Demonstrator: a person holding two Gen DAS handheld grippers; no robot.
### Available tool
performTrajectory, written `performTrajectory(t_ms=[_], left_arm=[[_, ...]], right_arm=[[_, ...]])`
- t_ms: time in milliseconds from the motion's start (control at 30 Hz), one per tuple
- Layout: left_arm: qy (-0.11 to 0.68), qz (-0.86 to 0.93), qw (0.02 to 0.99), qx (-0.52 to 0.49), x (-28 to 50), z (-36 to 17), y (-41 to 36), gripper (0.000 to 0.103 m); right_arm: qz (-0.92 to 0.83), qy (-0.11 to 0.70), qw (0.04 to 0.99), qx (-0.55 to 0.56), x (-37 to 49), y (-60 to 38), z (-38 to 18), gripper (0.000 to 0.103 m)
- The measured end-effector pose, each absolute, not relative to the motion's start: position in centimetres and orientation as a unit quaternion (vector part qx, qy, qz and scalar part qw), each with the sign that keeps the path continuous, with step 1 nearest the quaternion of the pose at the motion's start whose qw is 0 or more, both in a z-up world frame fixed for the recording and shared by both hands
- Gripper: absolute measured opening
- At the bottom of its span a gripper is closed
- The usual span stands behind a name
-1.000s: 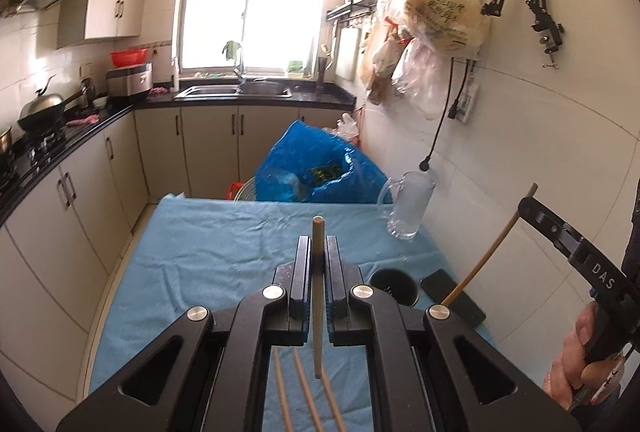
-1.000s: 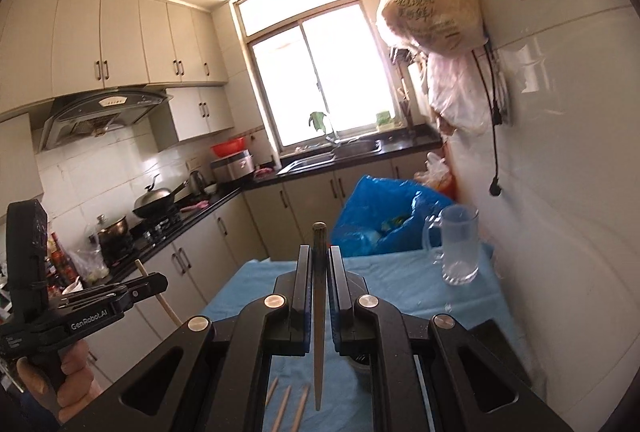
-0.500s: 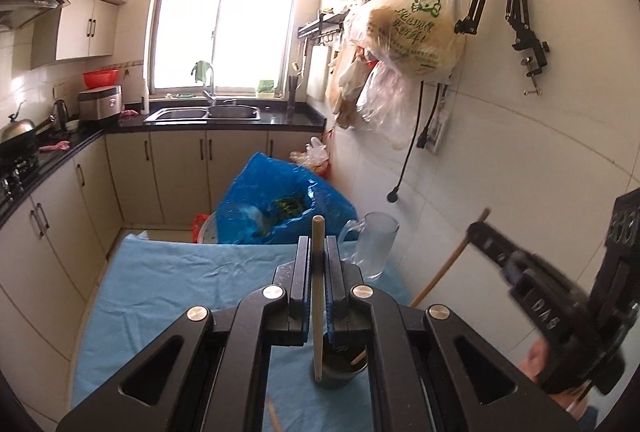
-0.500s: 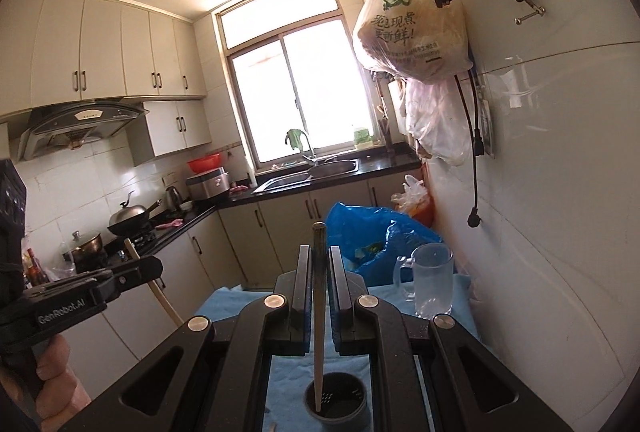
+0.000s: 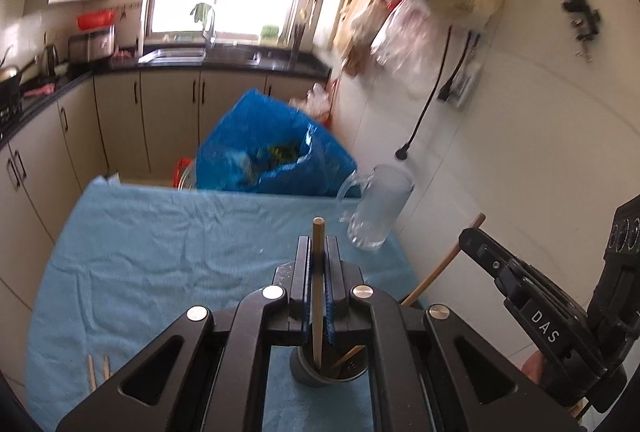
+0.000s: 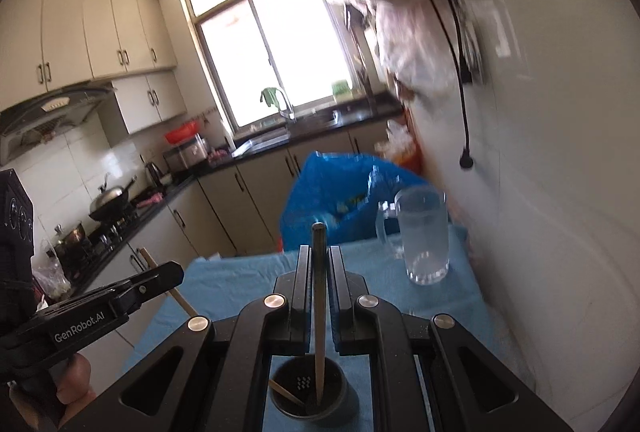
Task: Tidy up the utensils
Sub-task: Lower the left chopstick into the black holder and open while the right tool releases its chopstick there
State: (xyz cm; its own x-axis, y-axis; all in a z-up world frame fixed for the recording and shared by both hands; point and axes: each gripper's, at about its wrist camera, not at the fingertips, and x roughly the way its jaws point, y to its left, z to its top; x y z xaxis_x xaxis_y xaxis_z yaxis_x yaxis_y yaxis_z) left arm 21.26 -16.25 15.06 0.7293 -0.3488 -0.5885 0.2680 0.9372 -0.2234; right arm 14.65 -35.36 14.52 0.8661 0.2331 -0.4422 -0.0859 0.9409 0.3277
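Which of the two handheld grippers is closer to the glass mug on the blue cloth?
Right. The glass mug stands just ahead and slightly right of the right gripper. The left gripper is on that gripper's other side, farther from the mug.

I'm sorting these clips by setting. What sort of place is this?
A home kitchen, most likely: a sink under the window, a range hood over a wok on the stove, and wall cabinets along the counter.
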Motion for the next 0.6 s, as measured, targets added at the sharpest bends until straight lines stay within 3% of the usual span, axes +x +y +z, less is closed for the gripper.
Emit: performTrajectory(t_ms=[200,300,467,600], left_arm=[[0.344,-0.165,0.922,-0.057,21.7,13.9,-16.0,0.007],[0.338,-0.164,0.925,-0.064,21.2,14.6,-15.4,0.022],[0.306,-0.164,0.935,-0.073,18.8,16.7,-13.7,0.024],[0.294,-0.145,0.941,-0.080,15.9,17.1,-10.6,0.036]], right_arm=[[0.085,0.271,0.945,0.160,15.5,-35.9,13.1,0.010],[0.079,0.260,0.950,0.153,14.9,-36.0,14.0,0.014],[0.073,0.227,0.960,0.146,12.3,-36.2,16.3,0.016],[0.091,0.209,0.961,0.158,9.2,-36.1,17.2,0.025]])
